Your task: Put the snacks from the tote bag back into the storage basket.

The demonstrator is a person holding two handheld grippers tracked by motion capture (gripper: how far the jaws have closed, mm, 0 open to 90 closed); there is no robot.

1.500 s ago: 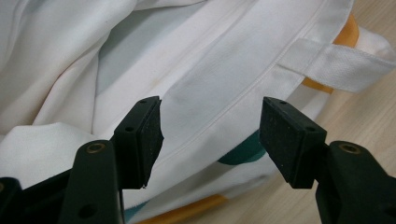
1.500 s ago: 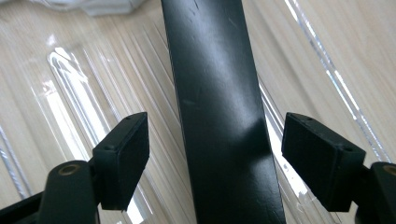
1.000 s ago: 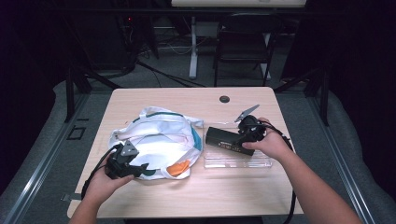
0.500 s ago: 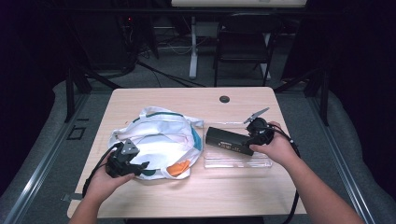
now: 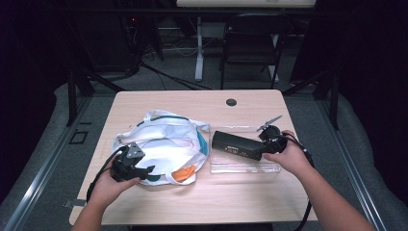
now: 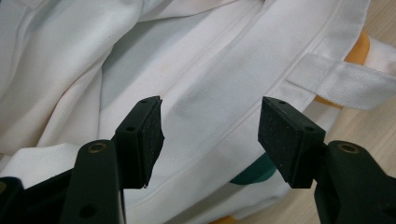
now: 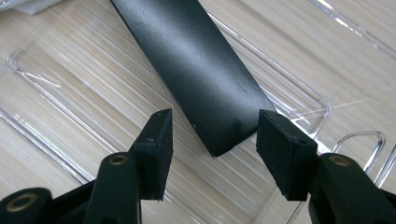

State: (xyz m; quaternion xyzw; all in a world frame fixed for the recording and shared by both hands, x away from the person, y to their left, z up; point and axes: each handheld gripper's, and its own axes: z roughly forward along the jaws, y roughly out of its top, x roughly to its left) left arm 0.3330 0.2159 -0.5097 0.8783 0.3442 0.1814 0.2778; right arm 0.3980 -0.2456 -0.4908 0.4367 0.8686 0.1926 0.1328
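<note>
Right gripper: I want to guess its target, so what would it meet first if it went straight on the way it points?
Probably the near end of the black box, which lies in the clear tray between the open jaws of the right gripper; how far off is unclear.

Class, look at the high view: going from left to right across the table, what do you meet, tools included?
Left tool → white cloth bag → black box in the clear tray → right tool.

one white bag (image 5: 161, 144), one black box (image 5: 238, 145), perhaps one clear tray (image 5: 245, 166)
</note>
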